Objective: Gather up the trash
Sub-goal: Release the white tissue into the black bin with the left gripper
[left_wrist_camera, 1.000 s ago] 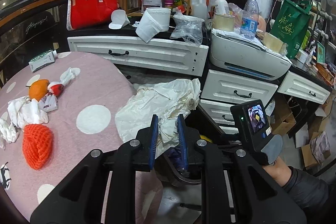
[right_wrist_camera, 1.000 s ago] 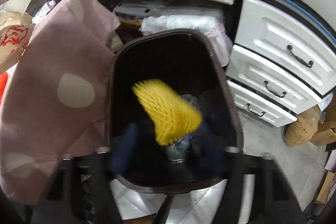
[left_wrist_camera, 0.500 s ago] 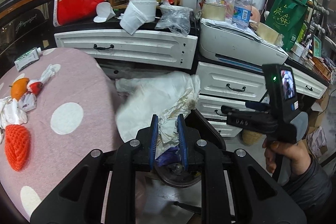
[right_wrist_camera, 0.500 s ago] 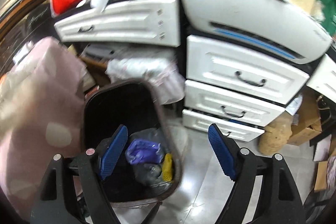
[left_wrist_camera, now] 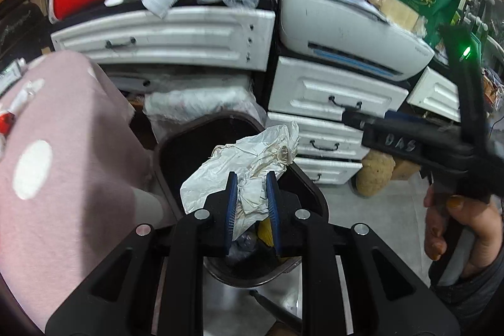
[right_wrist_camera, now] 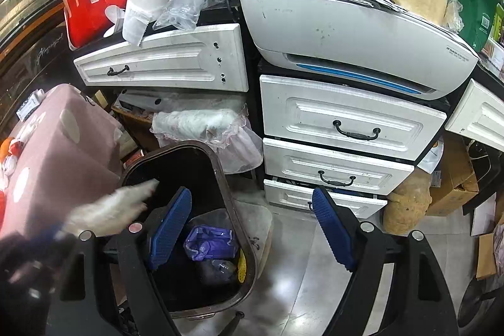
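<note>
My left gripper (left_wrist_camera: 251, 178) is shut on a crumpled white paper wrapper (left_wrist_camera: 252, 156) and holds it right over the dark brown trash bin (left_wrist_camera: 302, 178). The wrapper shows blurred in the right wrist view (right_wrist_camera: 110, 207), above the bin's left rim. My right gripper (right_wrist_camera: 252, 203) is open and empty, raised to the right of the bin (right_wrist_camera: 226, 188). Inside the bin lie a purple bag (right_wrist_camera: 211, 243), grey plastic and a yellow net (right_wrist_camera: 242, 265). The right gripper's body (left_wrist_camera: 409, 147) shows in the left wrist view, held in a hand.
A pink polka-dot tablecloth (left_wrist_camera: 63, 162) with more scraps (right_wrist_camera: 9, 153) lies left of the bin. White drawers (right_wrist_camera: 346, 122) and a printer (right_wrist_camera: 346, 30) stand behind. A brown sack (right_wrist_camera: 406, 203) and cardboard boxes (right_wrist_camera: 453, 178) sit on the grey floor at right.
My left gripper has carried the wrapper from the table edge to above the bin. My right gripper dropped the yellow net into the bin, opened, and pulled up and away to the right.
</note>
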Available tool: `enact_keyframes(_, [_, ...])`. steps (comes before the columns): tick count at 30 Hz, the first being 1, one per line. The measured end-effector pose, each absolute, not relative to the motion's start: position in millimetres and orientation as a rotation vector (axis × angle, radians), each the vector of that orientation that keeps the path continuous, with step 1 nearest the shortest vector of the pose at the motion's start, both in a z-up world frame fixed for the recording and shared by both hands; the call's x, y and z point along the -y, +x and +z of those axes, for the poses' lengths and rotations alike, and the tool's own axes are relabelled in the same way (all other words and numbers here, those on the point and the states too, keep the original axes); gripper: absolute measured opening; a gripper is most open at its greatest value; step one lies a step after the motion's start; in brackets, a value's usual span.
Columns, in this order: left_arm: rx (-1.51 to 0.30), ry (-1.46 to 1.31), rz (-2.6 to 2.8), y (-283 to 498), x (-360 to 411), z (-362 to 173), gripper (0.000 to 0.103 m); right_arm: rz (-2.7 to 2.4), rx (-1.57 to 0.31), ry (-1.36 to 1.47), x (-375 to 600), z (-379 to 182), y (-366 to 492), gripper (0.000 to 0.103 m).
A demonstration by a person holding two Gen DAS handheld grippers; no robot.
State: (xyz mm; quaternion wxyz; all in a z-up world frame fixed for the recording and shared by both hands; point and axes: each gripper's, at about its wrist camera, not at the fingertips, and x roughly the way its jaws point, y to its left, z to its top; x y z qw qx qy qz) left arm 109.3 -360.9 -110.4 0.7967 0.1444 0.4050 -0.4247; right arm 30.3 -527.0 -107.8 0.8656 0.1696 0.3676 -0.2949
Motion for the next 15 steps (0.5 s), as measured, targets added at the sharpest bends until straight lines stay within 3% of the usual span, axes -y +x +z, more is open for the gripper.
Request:
enact_keyframes(1, [-0.881, 0.312, -0.911, 109.3, 363.6, -114.9, 0.024, -0.617, -0.768, 0.359, 527.2, -107.2, 30.4, 0.078])
enact_keyframes(3, [-0.913, 0.318, -0.911, 109.7, 367.6, -125.4, 0.042, -0.615, -0.766, 0.365, 527.9, -106.8, 29.8, 0.08])
enact_keyframes(5, [-0.93, 0.308, -0.913, 109.2, 368.0, -133.0, 0.079, -0.616, -0.764, 0.369, 528.4, -107.0, 29.3, 0.081])
enact_keyframes(15, [-0.883, 0.362, -0.932, 84.0, 360.5, -137.3, 0.091, -0.605, -0.762, 0.38, 526.3, -108.5, 30.9, 0.083])
